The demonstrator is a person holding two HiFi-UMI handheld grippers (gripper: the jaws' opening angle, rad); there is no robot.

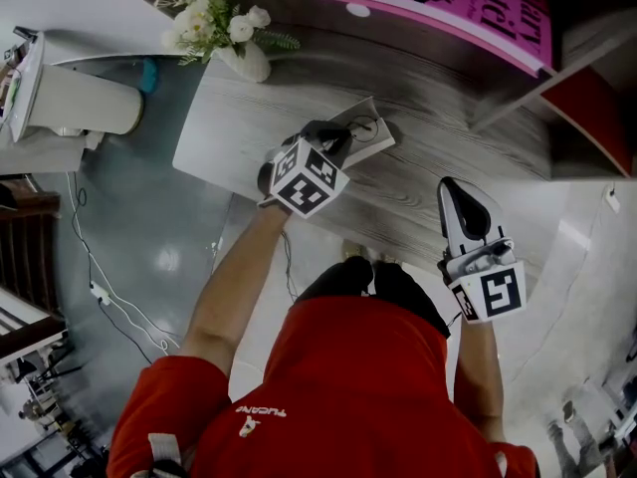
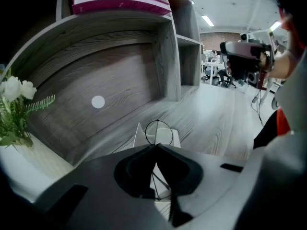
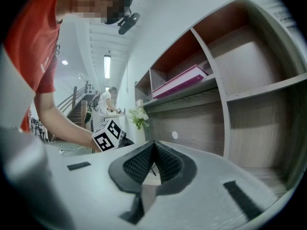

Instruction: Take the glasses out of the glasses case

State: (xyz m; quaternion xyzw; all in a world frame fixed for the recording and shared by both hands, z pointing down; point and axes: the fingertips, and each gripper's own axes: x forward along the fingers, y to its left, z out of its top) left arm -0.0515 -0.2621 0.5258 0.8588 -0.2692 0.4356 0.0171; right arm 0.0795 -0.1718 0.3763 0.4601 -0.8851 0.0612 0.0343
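Note:
A flat whitish glasses case (image 1: pixel 370 139) lies on the grey wooden desk (image 1: pixel 448 118). Thin black wire glasses (image 2: pixel 157 128) rise from the case (image 2: pixel 173 138), one round lens rim showing just past the jaw tips. My left gripper (image 2: pixel 156 146) is shut on the wire frame, which runs down between the jaws. In the head view the left gripper (image 1: pixel 333 135) points steeply down over the case. My right gripper (image 1: pixel 448 187) hovers to the right of the case, near the desk's front edge, shut with nothing in it (image 3: pixel 153 145).
A vase of white flowers (image 1: pixel 224 28) stands at the desk's back left corner. A pink book (image 1: pixel 448 8) lies on the shelf above the desk. A white appliance (image 1: pixel 70 103) sits on the floor to the left. Cables (image 1: pixel 109 297) trail across the floor.

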